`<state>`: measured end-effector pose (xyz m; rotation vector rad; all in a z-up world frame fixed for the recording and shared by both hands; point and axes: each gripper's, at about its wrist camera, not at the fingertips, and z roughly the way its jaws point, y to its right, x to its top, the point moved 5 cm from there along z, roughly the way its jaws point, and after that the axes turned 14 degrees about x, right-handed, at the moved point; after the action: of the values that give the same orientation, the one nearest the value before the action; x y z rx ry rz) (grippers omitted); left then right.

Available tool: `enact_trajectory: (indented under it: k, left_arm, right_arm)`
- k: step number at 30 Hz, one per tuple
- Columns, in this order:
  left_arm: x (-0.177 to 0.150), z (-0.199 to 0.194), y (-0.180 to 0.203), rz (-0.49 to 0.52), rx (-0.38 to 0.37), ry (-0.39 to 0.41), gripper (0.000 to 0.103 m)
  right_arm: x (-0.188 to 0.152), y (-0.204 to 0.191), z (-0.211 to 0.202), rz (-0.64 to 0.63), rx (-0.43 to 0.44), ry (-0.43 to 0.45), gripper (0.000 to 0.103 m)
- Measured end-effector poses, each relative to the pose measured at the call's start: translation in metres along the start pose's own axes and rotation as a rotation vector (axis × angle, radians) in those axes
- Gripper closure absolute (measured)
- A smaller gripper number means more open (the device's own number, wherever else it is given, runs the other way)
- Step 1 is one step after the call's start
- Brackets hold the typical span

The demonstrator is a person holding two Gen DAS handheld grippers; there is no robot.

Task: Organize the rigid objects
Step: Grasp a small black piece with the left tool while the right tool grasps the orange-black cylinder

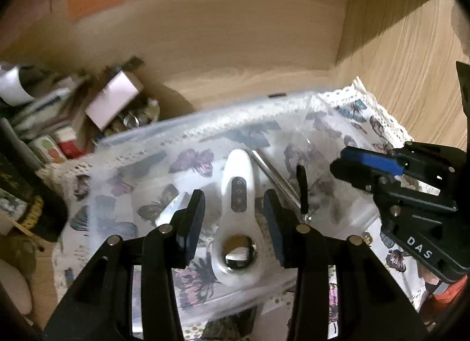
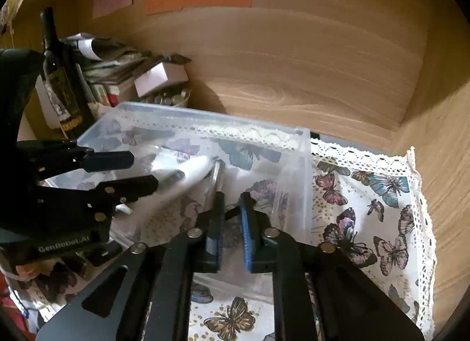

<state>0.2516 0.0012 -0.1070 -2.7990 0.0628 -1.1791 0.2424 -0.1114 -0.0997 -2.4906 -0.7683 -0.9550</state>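
- Your left tongs stand apart around the white gadget in the clear box; a skewed clamp could flick it.
- Your right tongs are nearly together, empty; they could knock the metal rod.

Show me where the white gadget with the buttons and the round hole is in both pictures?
Left wrist: the white gadget lies in the lower middle, between the left gripper's open jaws.
Right wrist: the white gadget sits left of centre, near the left gripper.
Shared landmark: the clear plastic bin holding it.
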Motion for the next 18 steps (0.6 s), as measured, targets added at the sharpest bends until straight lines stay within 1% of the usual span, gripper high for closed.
enact_trajectory:
  k: [2, 3, 5, 6, 7, 8, 9, 11, 14, 16, 18]
  left_arm:
    - [0.003, -0.010, -0.002, -0.005, 0.000, 0.023, 0.059]
    - [0.004, -0.016, -0.004, -0.010, 0.003, 0.033, 0.058]
    - [0.005, -0.029, -0.010, -0.021, 0.014, 0.059, 0.050]
    - [0.006, -0.036, -0.013, -0.026, 0.026, 0.074, 0.047]
    - [0.006, -0.044, -0.018, -0.032, 0.044, 0.095, 0.041]
    - [0.006, -0.050, -0.022, -0.036, 0.055, 0.105, 0.034]
    - [0.005, -0.057, -0.028, -0.044, 0.070, 0.120, 0.031]
    - [0.001, -0.072, -0.037, -0.063, 0.087, 0.140, 0.020]
    - [-0.010, -0.086, -0.047, -0.086, 0.110, 0.153, 0.009]
    - [-0.021, -0.090, -0.051, -0.095, 0.133, 0.148, 0.008]
    - [-0.035, -0.089, -0.056, -0.103, 0.154, 0.124, 0.008]
  right_arm:
    - [0.002, -0.003, -0.006, -0.002, -0.002, 0.023, 0.073]
    - [0.003, -0.005, -0.011, -0.002, -0.002, 0.035, 0.071]
    - [0.004, -0.010, -0.020, -0.003, 0.007, 0.060, 0.068]
    - [0.005, -0.013, -0.026, -0.005, 0.010, 0.074, 0.064]
    - [0.006, -0.016, -0.031, -0.008, 0.010, 0.088, 0.062]
    - [0.006, -0.019, -0.037, -0.012, 0.009, 0.106, 0.056]
    - [0.006, -0.023, -0.043, -0.017, 0.011, 0.121, 0.052]
    - [0.007, -0.030, -0.050, -0.027, 0.018, 0.136, 0.049]
    - [0.004, -0.042, -0.058, -0.043, 0.028, 0.152, 0.041]
    - [0.000, -0.049, -0.061, -0.062, 0.038, 0.154, 0.040]
    - [-0.005, -0.054, -0.061, -0.063, 0.050, 0.152, 0.040]
